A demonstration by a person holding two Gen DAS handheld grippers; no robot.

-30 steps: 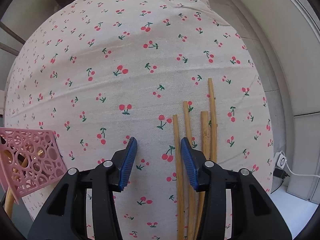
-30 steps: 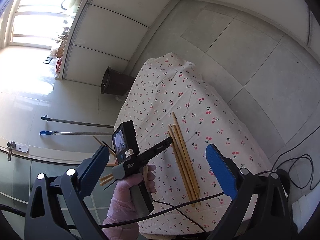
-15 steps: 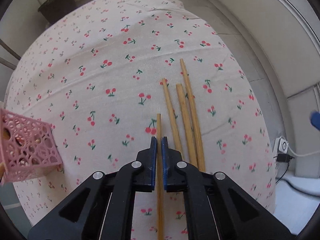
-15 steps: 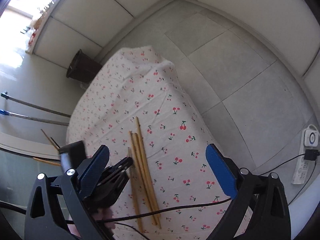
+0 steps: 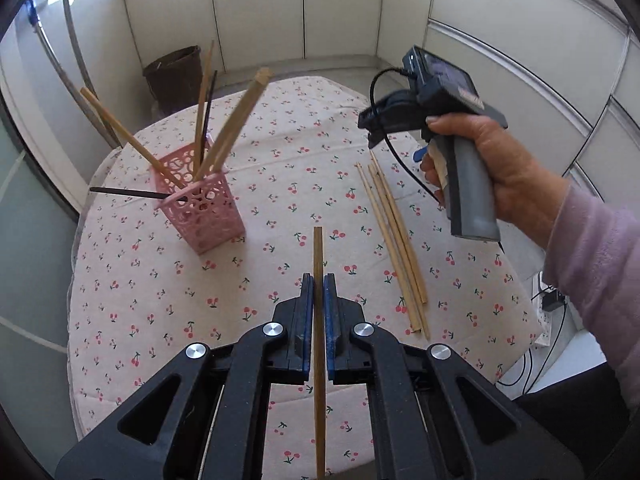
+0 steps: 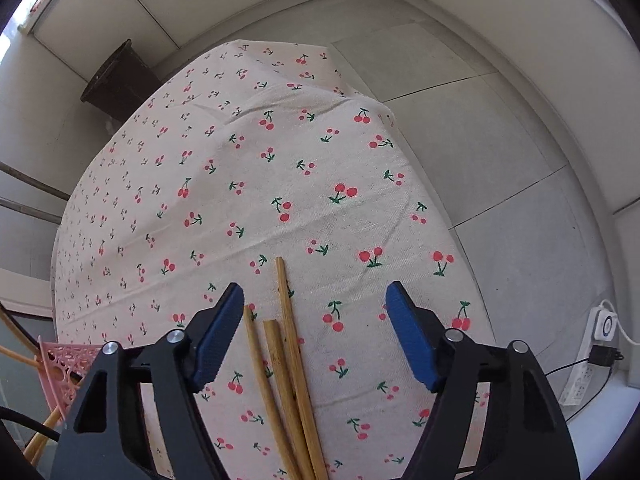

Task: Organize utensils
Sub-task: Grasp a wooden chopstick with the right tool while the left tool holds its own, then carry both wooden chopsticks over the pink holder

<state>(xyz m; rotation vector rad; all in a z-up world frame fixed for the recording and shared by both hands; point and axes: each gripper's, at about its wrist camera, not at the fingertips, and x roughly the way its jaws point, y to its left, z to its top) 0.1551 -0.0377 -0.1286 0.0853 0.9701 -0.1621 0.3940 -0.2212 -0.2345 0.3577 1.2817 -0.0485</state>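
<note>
Left gripper [image 5: 318, 280] angled down over table, jaws clamped on one chopstick [image 5: 318, 252] poking past fingertips; pink holder [image 5: 202, 212] ahead-left. Right gripper [image 6: 314, 312] tilted steeply down, jaws apart and just been closing, three loose chopsticks [image 6: 286, 344] between fingers, untouched. No readable writing.
</note>
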